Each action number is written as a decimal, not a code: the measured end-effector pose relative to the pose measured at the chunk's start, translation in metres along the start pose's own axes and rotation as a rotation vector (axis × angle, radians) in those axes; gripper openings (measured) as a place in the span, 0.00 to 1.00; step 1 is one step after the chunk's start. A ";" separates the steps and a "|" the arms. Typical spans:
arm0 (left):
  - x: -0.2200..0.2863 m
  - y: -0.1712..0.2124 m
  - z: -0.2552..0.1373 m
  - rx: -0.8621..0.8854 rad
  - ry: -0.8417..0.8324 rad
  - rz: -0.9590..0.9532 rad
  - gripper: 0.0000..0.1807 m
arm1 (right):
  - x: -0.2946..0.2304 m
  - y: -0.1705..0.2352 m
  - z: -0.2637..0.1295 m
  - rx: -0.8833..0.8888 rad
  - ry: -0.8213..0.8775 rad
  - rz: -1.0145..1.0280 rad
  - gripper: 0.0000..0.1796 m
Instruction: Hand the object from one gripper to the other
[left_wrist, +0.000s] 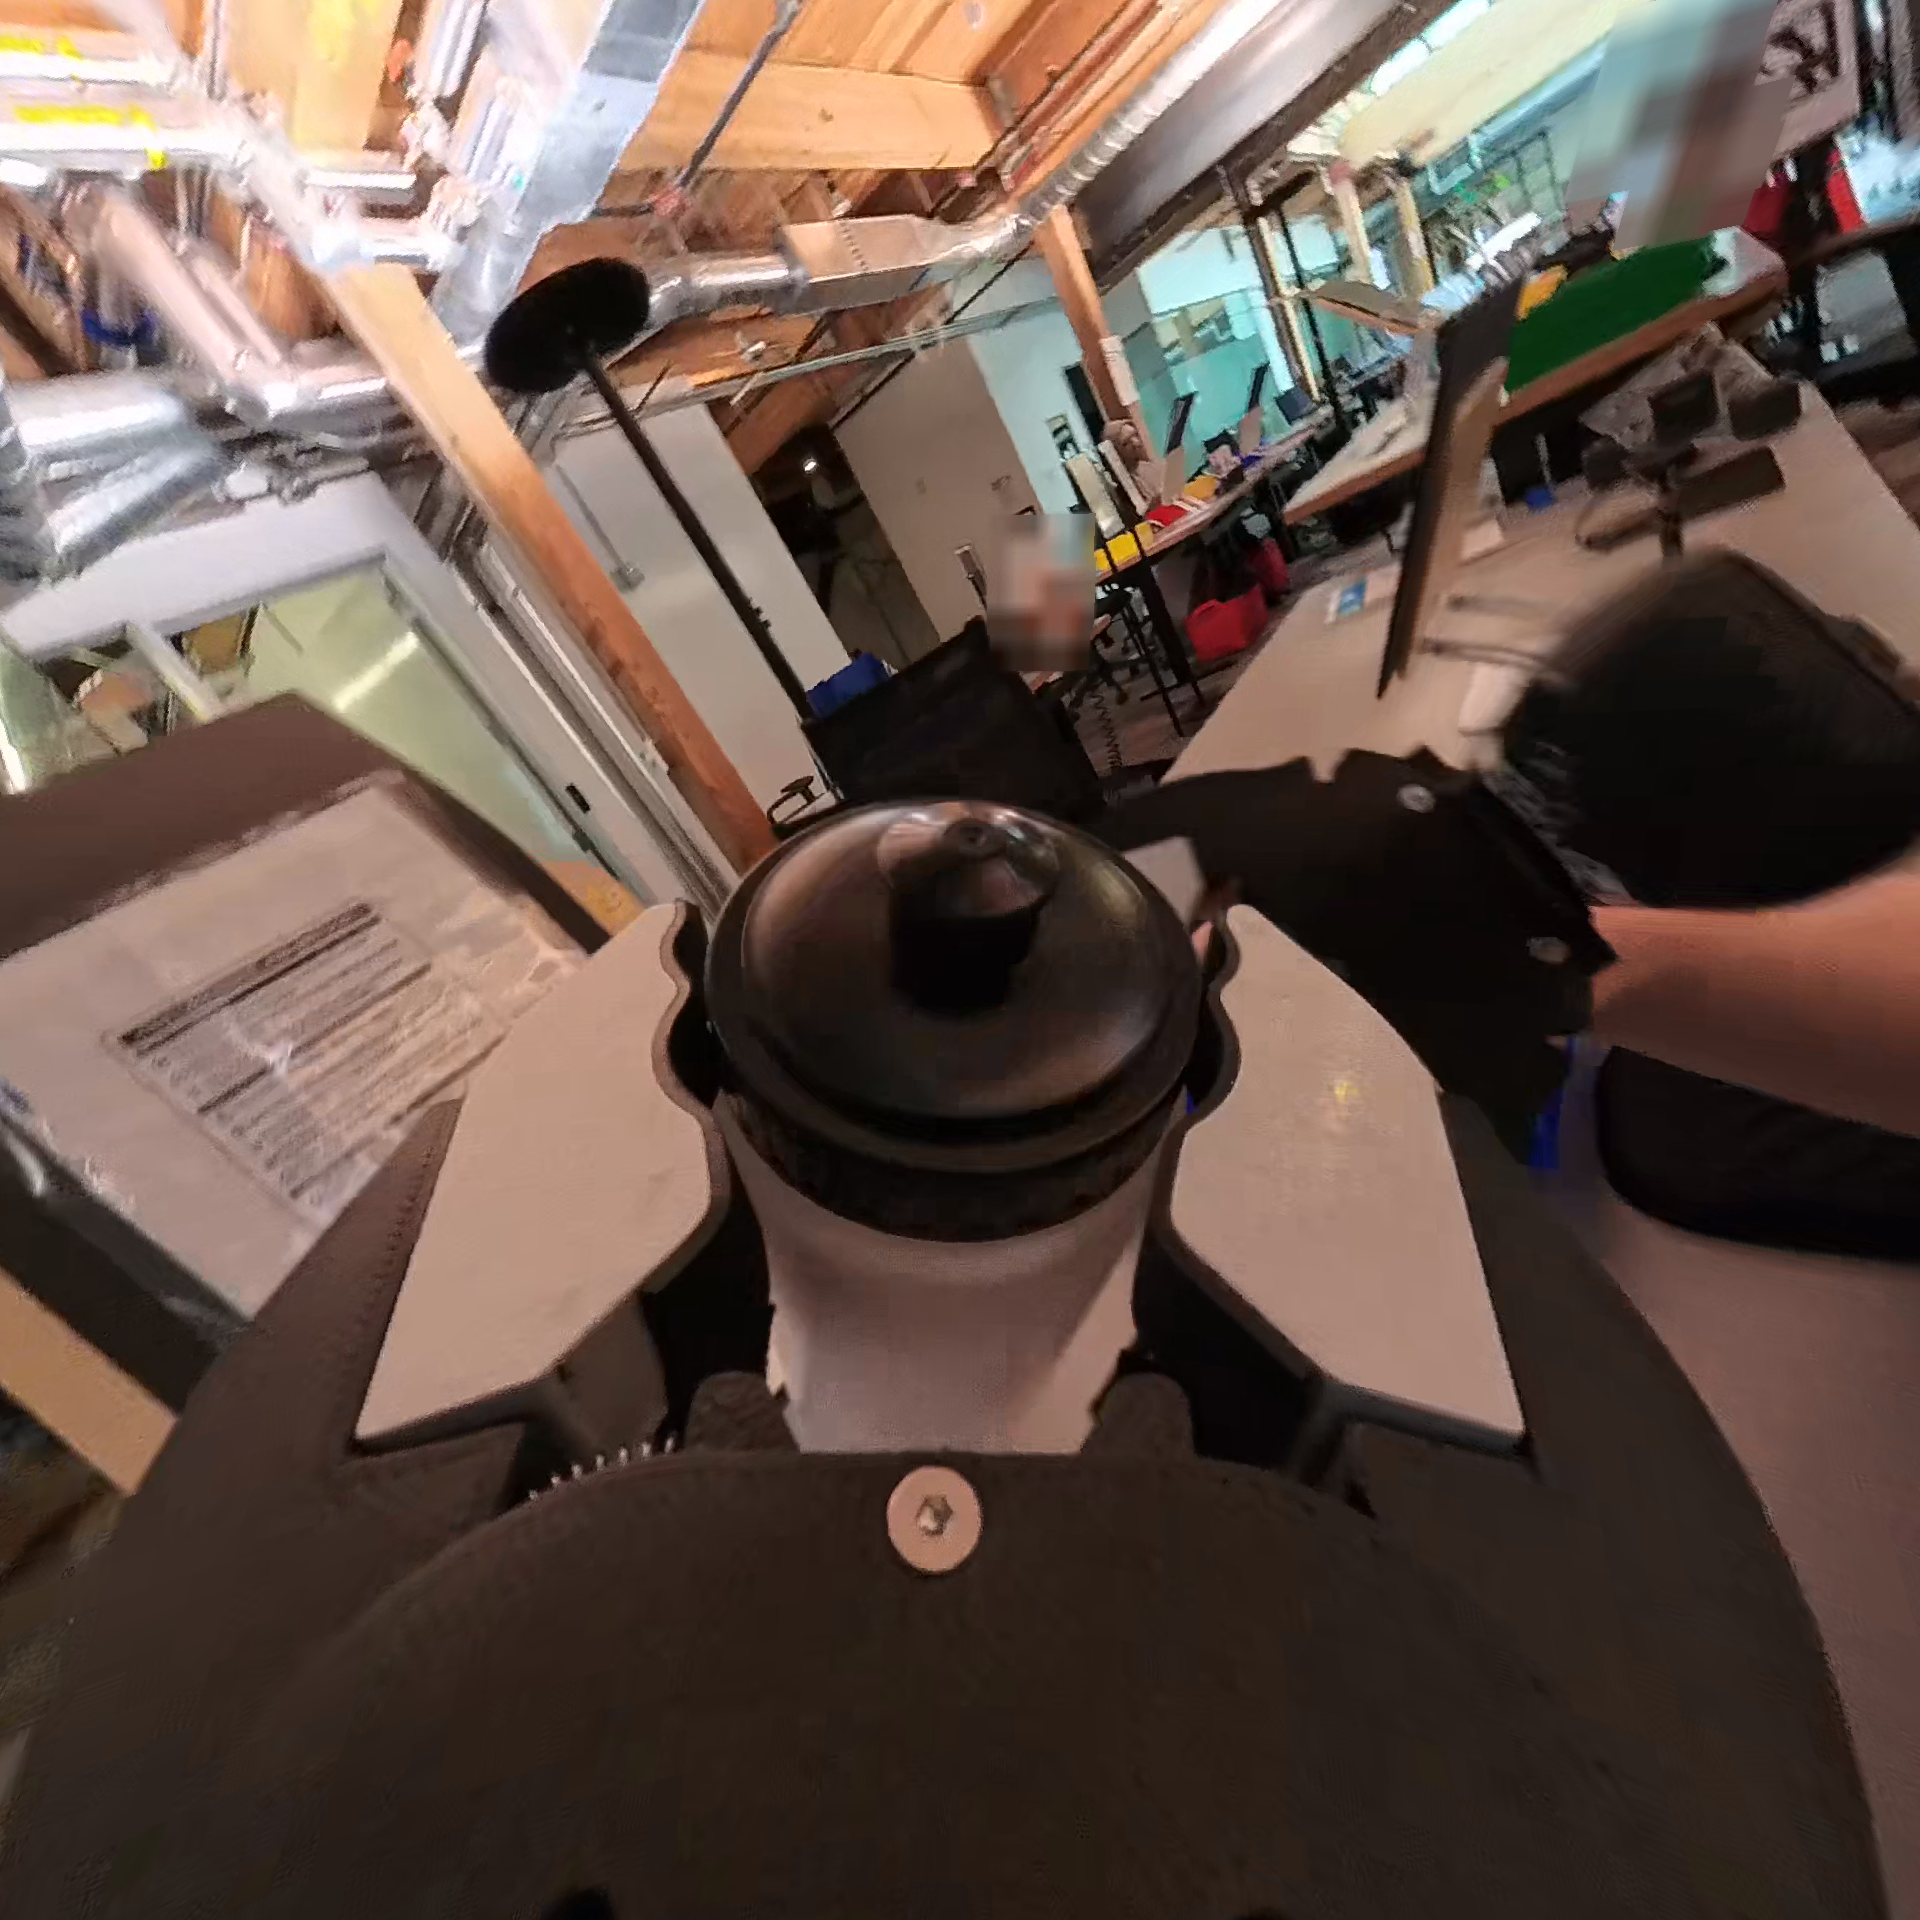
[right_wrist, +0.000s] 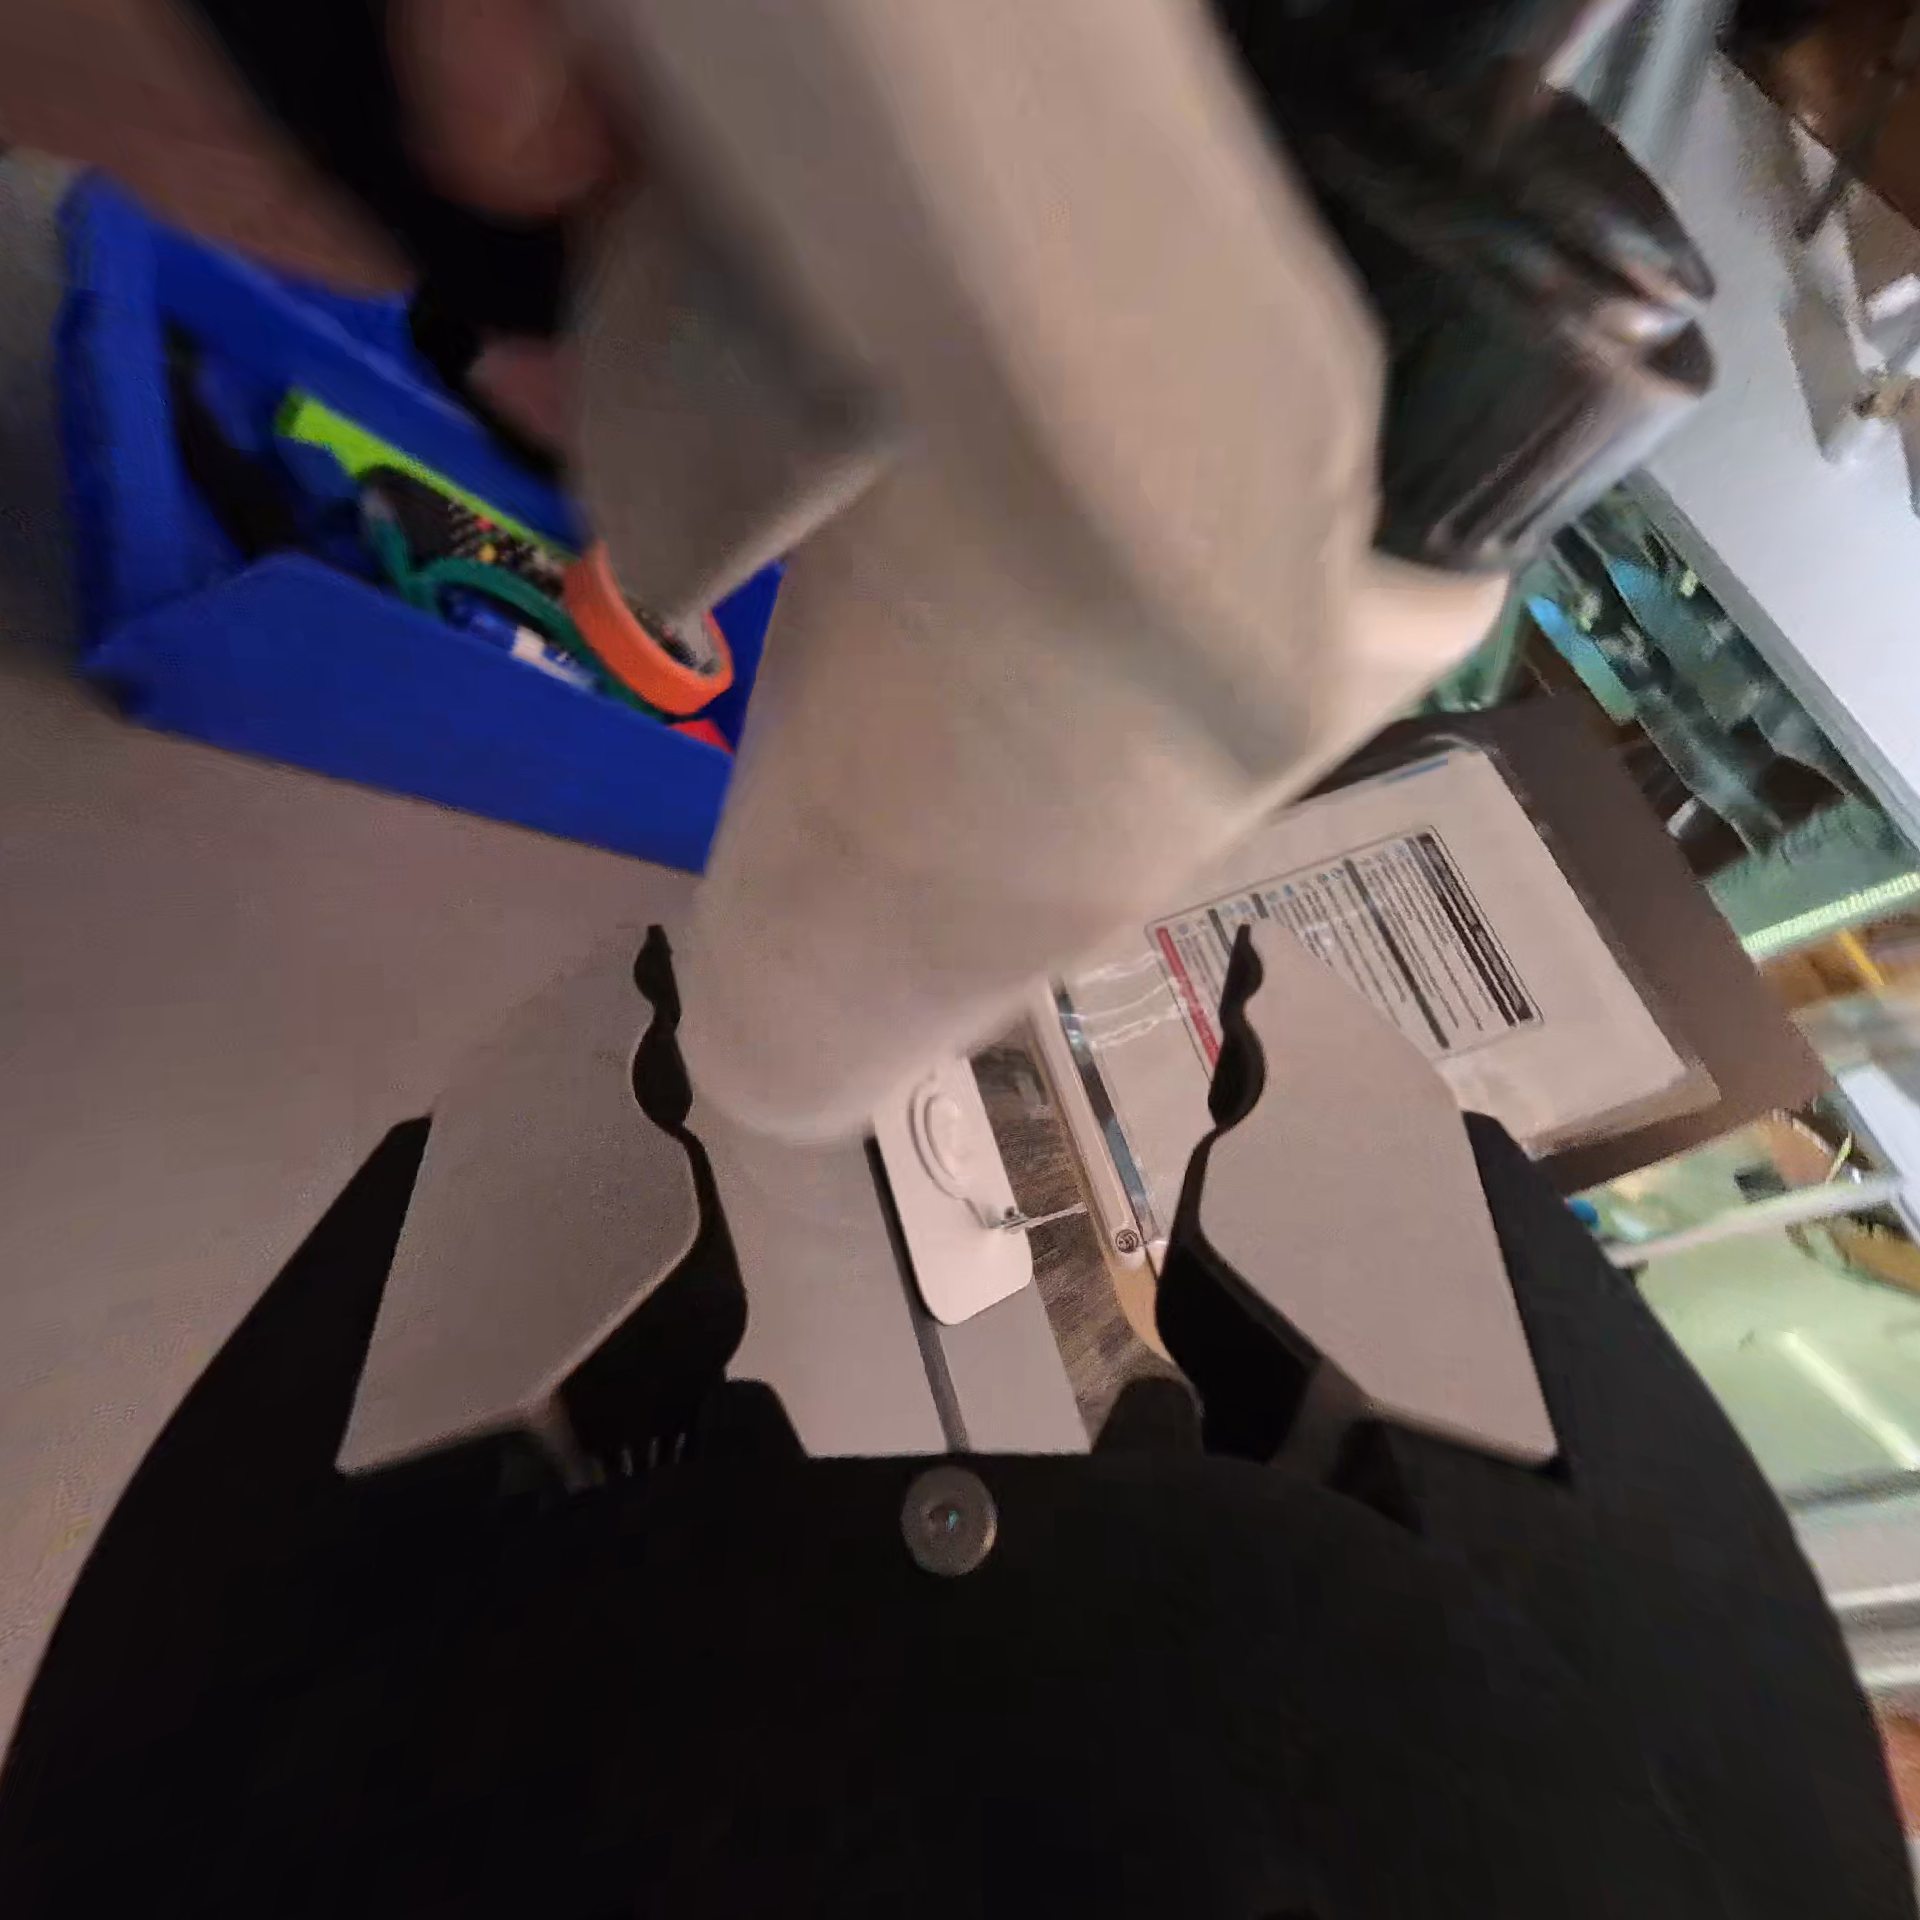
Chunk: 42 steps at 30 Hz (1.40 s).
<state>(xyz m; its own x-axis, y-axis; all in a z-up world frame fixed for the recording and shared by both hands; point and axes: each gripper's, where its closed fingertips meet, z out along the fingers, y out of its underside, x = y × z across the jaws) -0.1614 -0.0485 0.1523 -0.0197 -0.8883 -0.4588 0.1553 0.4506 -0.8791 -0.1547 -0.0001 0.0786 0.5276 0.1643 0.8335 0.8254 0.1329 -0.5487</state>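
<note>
Mostly blurred bottle (right_wrist: 997, 540), base unseen

The left gripper (left_wrist: 954, 925) has a matte black, finely textured body with one silver hex screw (left_wrist: 933, 1519) at its centre. Its two fingers (left_wrist: 551, 1164) are flat pale-grey plates with dark, scalloped inner edges — a row of small gear teeth shows at their base. The right gripper (right_wrist: 945, 945) is built the same: black body, grey screw (right_wrist: 948, 1522), pale plates, wavy black edges. Seen from the left wrist view it is blurred, black, with two small silver bolts. The person wears a dark garment (left_wrist: 1756, 1164).
</note>
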 end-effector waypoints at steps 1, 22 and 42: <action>-0.011 -0.002 -0.005 0.007 -0.012 -0.059 0.49 | -0.004 0.001 -0.002 0.002 -0.035 -0.025 0.56; -0.112 -0.020 -0.101 0.129 0.018 -0.645 0.49 | -0.055 -0.012 0.013 0.126 -0.283 0.238 0.49; -0.052 -0.013 -0.038 0.067 0.141 -0.585 0.62 | 0.050 -0.005 -0.032 0.171 -0.252 0.944 0.41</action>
<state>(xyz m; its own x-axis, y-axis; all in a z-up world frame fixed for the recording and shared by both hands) -0.2000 -0.0048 0.1830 -0.2505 -0.9647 0.0816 0.1410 -0.1198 -0.9827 -0.1265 -0.0239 0.1249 0.8792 0.4759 0.0217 0.0377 -0.0240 -0.9990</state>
